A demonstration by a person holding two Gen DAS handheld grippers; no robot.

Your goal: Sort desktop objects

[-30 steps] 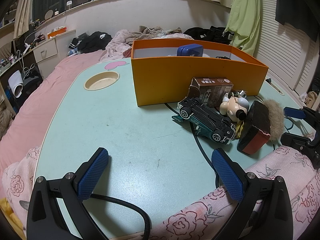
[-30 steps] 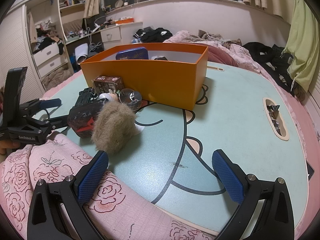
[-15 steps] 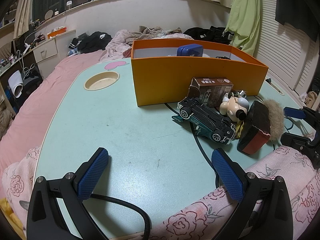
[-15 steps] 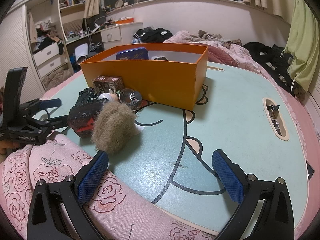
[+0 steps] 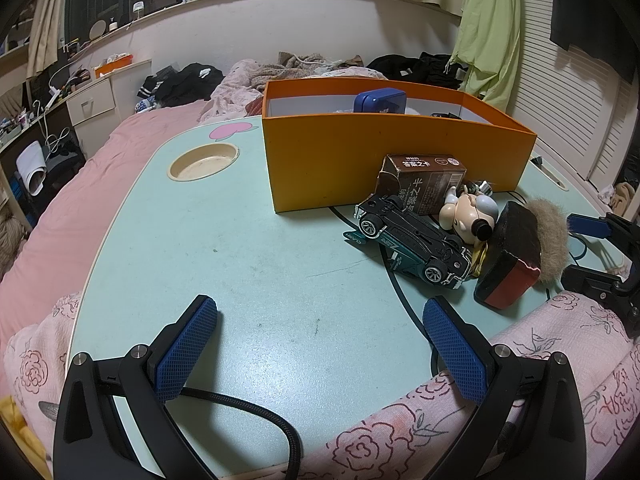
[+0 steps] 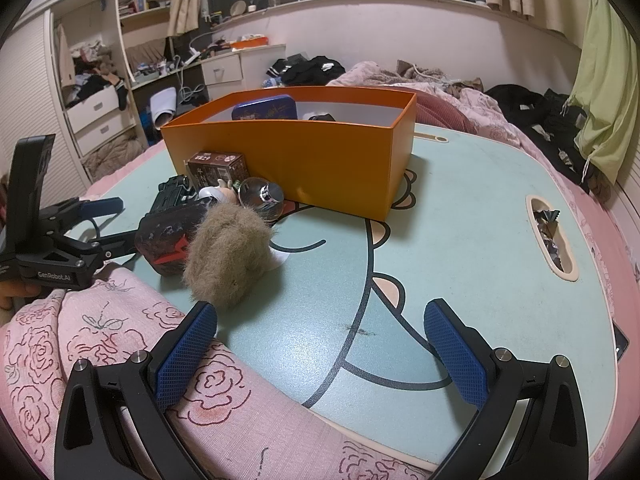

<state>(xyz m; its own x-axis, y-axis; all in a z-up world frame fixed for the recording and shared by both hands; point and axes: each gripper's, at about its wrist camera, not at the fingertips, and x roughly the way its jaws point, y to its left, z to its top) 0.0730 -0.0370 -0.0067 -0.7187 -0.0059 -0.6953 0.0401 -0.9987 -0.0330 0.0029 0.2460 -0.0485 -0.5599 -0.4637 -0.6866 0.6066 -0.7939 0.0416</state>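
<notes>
On the pale green table [image 5: 224, 248] stands an orange box [image 5: 360, 160], open-topped, with a blue tin [image 5: 380, 101] inside it. Just in front of the box's near wall lies a heap of small things: a black-and-red block with a brown fur tuft [image 6: 228, 256], touching an overturned dark toy car [image 5: 412, 244], a brown drink carton [image 5: 424, 186] leaning at the box, a small cartoon figure [image 5: 466, 216] and a clear round bottle [image 6: 260, 196]. Both tools hover low at the table's near edge over a pink rose-print cloth [image 6: 104, 344]; the left gripper [image 5: 320, 340] and right gripper [image 6: 320, 340] each have jaws spread wide, holding nothing.
</notes>
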